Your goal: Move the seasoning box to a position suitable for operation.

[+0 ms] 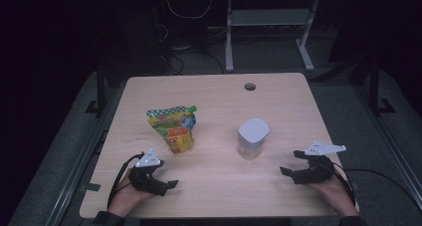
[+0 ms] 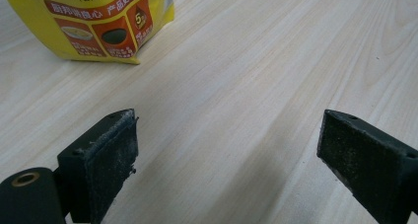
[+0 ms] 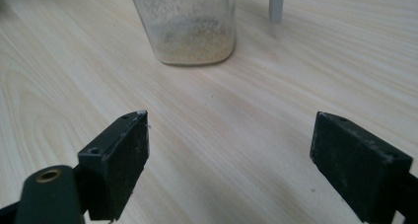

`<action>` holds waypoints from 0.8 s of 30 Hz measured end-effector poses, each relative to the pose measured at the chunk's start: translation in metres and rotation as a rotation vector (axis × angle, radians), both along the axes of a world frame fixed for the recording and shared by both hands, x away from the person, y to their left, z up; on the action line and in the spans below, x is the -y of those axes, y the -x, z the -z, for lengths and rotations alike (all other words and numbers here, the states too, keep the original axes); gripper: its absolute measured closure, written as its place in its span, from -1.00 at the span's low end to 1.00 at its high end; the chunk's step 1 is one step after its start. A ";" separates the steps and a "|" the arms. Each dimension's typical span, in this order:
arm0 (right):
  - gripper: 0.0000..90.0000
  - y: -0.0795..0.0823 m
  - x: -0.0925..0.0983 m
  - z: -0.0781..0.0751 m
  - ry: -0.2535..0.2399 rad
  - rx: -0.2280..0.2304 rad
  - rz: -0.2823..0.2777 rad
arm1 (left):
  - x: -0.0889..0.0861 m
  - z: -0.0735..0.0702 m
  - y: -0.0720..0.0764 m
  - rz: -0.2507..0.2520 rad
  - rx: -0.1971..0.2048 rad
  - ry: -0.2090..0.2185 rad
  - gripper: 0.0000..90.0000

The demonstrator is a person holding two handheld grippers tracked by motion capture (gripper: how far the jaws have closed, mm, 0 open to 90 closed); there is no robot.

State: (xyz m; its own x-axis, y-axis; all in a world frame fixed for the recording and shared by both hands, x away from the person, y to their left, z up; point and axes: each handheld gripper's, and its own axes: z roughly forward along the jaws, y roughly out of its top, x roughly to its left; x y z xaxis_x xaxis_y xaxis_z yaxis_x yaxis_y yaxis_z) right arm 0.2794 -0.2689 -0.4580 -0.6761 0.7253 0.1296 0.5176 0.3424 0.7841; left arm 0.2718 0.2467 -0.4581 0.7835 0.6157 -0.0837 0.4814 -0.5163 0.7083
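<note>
Dim room, pale wood table (image 1: pixel 214 91); both the left gripper (image 1: pixel 166 185) and right gripper (image 1: pixel 290 162) gape wide, holding nothing. Yellow pouch (image 1: pixel 172 128) stands ahead of the left, jar (image 1: pixel 252 138) ahead of the right; a clumsy nudge likely topples either

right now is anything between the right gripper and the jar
Nothing visible. Bare table lies between the open right gripper and the jar; the pouch stands off toward the left gripper.
</note>
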 end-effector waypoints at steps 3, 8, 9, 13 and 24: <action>-0.65 -0.003 0.000 -0.002 -0.004 0.005 0.000 | 0.000 -0.001 0.001 0.002 0.010 0.003 -0.82; -0.60 -0.012 -0.003 -0.006 -0.025 0.004 -0.005 | 0.000 -0.001 0.000 0.007 0.013 0.012 -0.82; -0.56 -0.014 -0.003 -0.006 -0.030 0.004 -0.014 | 0.000 -0.001 0.000 0.010 0.013 0.010 -0.82; -0.49 -0.022 -0.006 -0.008 -0.039 0.007 -0.018 | 0.001 -0.002 0.001 0.012 0.020 0.019 -0.82; -0.13 -0.047 -0.007 -0.019 -0.041 0.029 -0.018 | -0.001 -0.002 0.003 0.028 0.018 0.010 -0.82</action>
